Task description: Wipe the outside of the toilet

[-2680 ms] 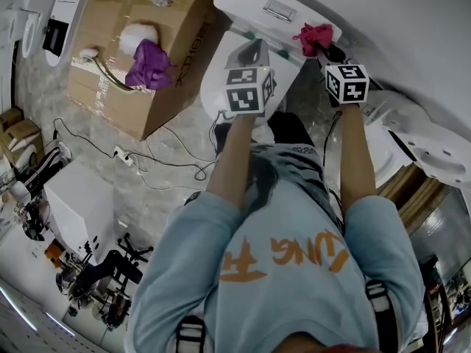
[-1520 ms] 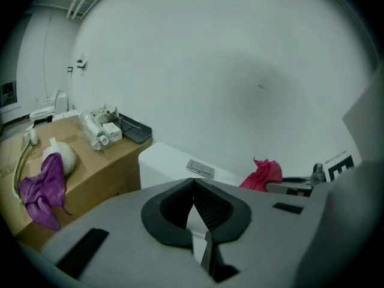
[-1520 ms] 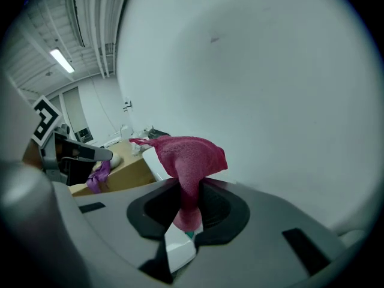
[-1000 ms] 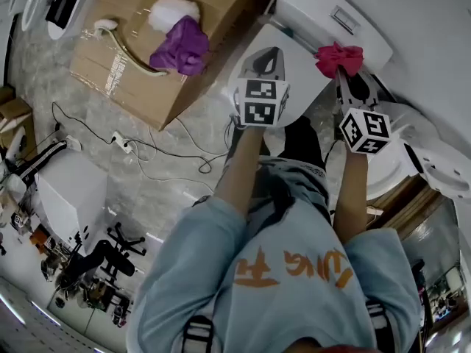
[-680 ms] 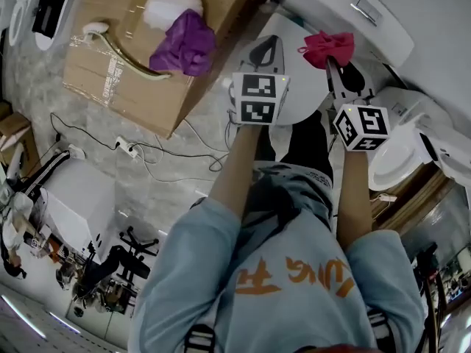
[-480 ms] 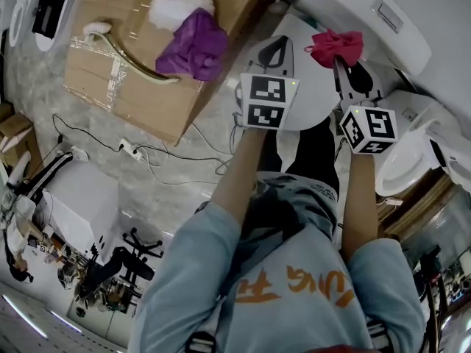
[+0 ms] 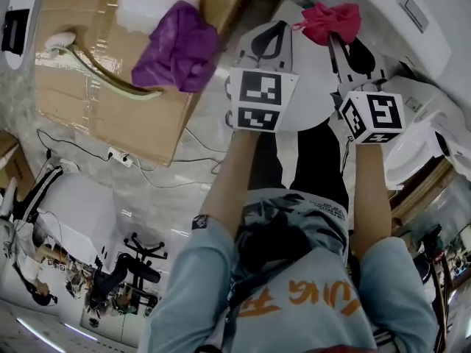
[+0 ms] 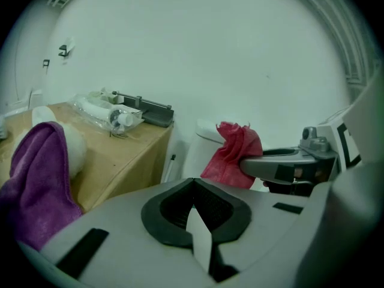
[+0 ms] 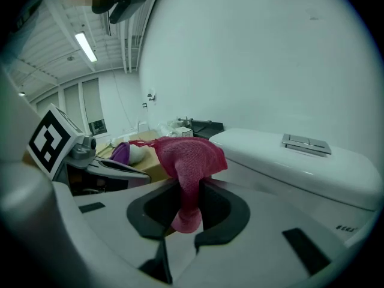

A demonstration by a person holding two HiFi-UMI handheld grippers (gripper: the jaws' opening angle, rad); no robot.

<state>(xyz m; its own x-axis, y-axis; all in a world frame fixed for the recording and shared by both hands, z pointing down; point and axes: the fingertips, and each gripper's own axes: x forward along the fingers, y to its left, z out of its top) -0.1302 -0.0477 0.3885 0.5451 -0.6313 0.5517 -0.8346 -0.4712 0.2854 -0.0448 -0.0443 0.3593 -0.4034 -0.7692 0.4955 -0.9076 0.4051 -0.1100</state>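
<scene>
In the head view both forearms reach forward, roughly parallel, over the white toilet (image 7: 313,87), whose long axis runs away from the person toward its tank (image 7: 383,2). The right gripper (image 7: 337,40) holds a bunched pink cloth (image 7: 329,19) sticking out past its tips toward the tank; the left gripper (image 7: 271,35) hovers beside it, over the lid. A purple cloth (image 7: 175,50) lies on a cardboard box (image 7: 88,101) to the left. The left gripper view shows its jaws pressed together, nothing between them. The right gripper view shows the cloth pinched upright between the jaws, its top flopping rightward.
</scene>
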